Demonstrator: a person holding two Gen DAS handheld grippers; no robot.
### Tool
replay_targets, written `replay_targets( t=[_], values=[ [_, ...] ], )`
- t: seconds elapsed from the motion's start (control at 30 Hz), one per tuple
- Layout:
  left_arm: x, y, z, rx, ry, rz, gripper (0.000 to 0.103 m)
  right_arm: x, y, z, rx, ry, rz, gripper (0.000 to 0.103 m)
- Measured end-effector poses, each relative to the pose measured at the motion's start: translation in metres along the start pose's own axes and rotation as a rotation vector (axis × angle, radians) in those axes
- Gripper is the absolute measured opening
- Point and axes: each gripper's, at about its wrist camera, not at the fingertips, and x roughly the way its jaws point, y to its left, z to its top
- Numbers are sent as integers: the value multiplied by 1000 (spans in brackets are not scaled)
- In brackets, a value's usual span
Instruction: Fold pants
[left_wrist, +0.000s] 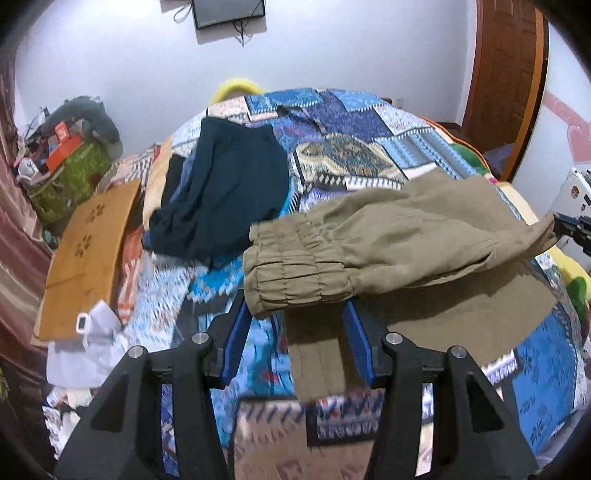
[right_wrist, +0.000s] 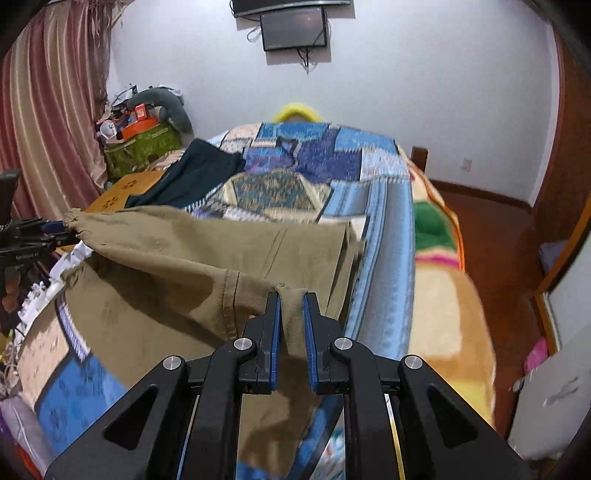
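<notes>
Khaki pants (left_wrist: 406, 236) with elastic cuffs are held up over a bed, with part of them lying flat below. My left gripper (left_wrist: 295, 306) holds the gathered cuff end (left_wrist: 291, 269), which drapes across its blue pads. In the right wrist view the left gripper (right_wrist: 61, 230) pinches that cuff at the far left. My right gripper (right_wrist: 291, 299) is shut on a fold of the pants (right_wrist: 184, 266) at the other end. The cloth stretches between the two grippers above the lower layer.
The bed carries a blue patchwork quilt (left_wrist: 351, 147). A dark teal garment (left_wrist: 229, 184) lies at its far left. A wooden board (left_wrist: 88, 254) and a cluttered green bag (left_wrist: 70, 173) stand on the left. Bare floor (right_wrist: 498, 236) is on the right.
</notes>
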Motion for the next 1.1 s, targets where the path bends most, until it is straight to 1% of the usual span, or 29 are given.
replay_targets(
  t=[0.07, 0.2, 0.3, 0.37, 0.43, 0.47, 0.53, 0.57, 0.6, 0.63, 0.67, 0.7, 0.73, 0.83, 0.97, 1.1],
  values=[
    [0, -3, -10, 7, 14, 21, 50, 2, 2, -11, -3, 17, -9, 11],
    [-3, -5, -25, 11, 35, 38, 50, 1, 7, -26, 0, 36, -13, 12],
    [-10, -4, -31, 5, 31, 45, 51, -4, 6, -36, 17, 41, -15, 16],
    [-15, -3, -33, -3, 28, 46, 52, -9, 5, -43, 34, 49, -7, 16],
    [-20, -4, -33, -2, 20, 55, 60, -13, 6, -49, 44, 62, -7, 16],
    [-23, -5, -32, 2, 13, 63, 61, -16, 6, -52, 46, 66, -8, 16],
    [-29, -8, -29, 16, -2, 75, 69, -21, 9, -52, 40, 62, -16, 17],
    [-32, -11, -28, 26, -9, 81, 72, -24, 11, -51, 32, 57, -19, 18],
    [-34, -13, -26, 37, -15, 86, 77, -27, 13, -50, 27, 51, -21, 22],
    [-36, -16, -24, 48, -21, 91, 83, -31, 17, -48, 17, 37, -20, 27],
    [-37, -20, -23, 62, -28, 94, 86, -34, 19, -45, 10, 24, -16, 30],
    [-38, -24, -21, 77, -33, 95, 90, -35, 21, -43, 4, 12, -12, 37],
    [-37, -28, -19, 93, -34, 94, 92, -37, 25, -40, -6, 0, -7, 44],
    [-30, -44, -16, 157, -18, 94, 93, -37, 38, -32, -49, -19, 12, 53],
    [-15, -66, -17, 252, 9, 102, 93, -22, 58, -28, -118, 7, 55, 54],
    [-6, -86, -21, 328, 6, 112, 93, -6, 76, -31, -172, 42, 93, 54]
  ],
)
